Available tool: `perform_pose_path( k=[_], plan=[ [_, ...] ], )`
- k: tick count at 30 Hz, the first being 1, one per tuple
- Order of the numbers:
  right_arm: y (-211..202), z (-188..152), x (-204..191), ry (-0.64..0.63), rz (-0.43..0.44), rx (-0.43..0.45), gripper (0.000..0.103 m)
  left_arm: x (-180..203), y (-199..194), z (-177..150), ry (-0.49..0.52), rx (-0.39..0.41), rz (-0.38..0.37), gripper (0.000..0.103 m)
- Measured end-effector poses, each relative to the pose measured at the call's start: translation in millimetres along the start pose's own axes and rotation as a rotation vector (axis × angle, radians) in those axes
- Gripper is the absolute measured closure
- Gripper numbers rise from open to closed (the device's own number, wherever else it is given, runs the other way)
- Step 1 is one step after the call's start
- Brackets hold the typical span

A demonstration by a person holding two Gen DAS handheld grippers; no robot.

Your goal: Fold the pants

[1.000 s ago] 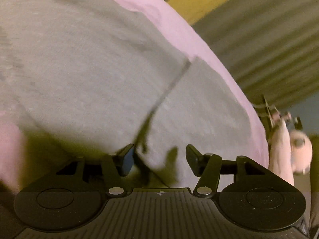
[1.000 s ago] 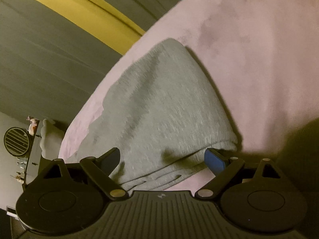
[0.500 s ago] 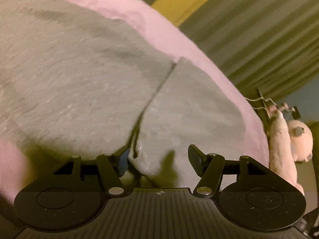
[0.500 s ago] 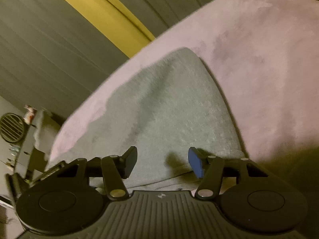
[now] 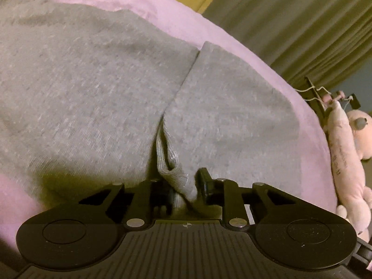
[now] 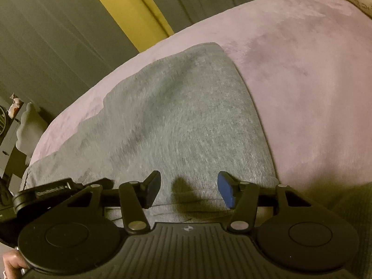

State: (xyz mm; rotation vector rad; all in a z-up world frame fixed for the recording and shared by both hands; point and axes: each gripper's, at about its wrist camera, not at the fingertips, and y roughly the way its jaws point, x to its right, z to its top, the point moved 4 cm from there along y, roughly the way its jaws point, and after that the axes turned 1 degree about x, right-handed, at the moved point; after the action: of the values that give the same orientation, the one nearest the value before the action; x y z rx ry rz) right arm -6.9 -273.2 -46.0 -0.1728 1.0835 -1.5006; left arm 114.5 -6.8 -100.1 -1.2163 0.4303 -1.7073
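Spread out flat, the grey pants (image 5: 81,88) lie on a pink blanket (image 6: 313,69) that covers a bed, with the two legs side by side and a narrow seam-like gap running between them in the left wrist view. At the near edge a ribbed cuff of the right-hand leg is bunched up and lifted. The left gripper (image 5: 183,186) has its fingers (image 5: 203,182) drawn close together, pinching that bunched cuff. In the right wrist view the pants (image 6: 186,121) stretch away across the blanket, their far corner reaching toward the bed's edge. The right gripper (image 6: 188,189) sits low over the near hem with its fingers spread apart, one black pad and one blue pad (image 6: 225,189) on either side of the cloth, which lies flat beneath them, ungripped. Beyond the bed hang grey-green curtains (image 6: 58,46) with a yellow stripe (image 6: 130,11). Pink plush toys (image 5: 348,144) sit just beside the bed's right edge.
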Motion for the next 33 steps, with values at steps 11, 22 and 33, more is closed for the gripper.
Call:
perform_pose_path(
  k=[11,22,33],
  plan=[
    [-0.4,0.8,-0.6,-0.006,0.010,-0.003,0.048,9.2,-17.5,-7.6,0.103,0.060,0.097,0.087],
    [1.3,3.0,-3.3,-0.016,0.011,-0.015,0.041,-35.9,-78.2,35.9,-0.094,0.136,0.154,0.020],
    [12.3,4.2,-10.1,-0.019,0.010,-0.016,0.021,-233.1,-185.0,93.6,-0.502,0.379,0.036,0.010]
  ],
)
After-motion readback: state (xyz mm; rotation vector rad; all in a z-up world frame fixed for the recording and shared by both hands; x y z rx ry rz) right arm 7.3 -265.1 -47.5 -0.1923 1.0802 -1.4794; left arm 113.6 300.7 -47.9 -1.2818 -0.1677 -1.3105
